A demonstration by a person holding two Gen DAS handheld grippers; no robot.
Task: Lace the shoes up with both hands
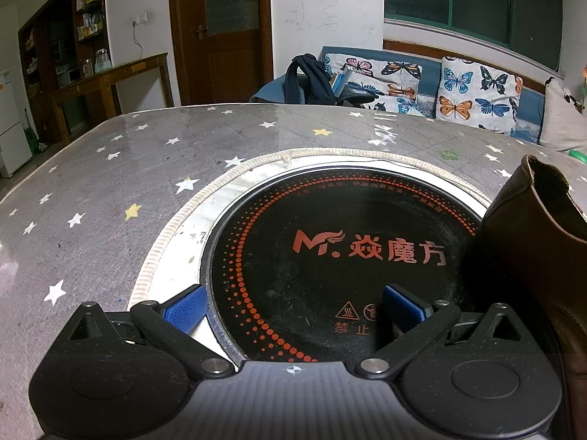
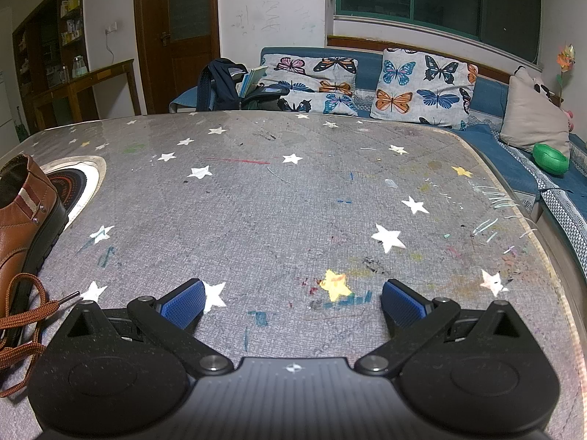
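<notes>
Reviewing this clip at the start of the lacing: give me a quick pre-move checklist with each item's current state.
1. Left gripper jaws open and holding nothing: ok.
2. Right gripper jaws open and holding nothing: ok.
3. Brown leather shoe in sight of both cameras: ok, at the right edge of the left view and the left edge of the right view.
4. Brown woven lace free to grab: ok, lying loose on the grey star-patterned table cover, metal tip exposed.
5. Either gripper lined up on the lace: not ok.
6. Eyelets already threaded: cannot tell.
</notes>
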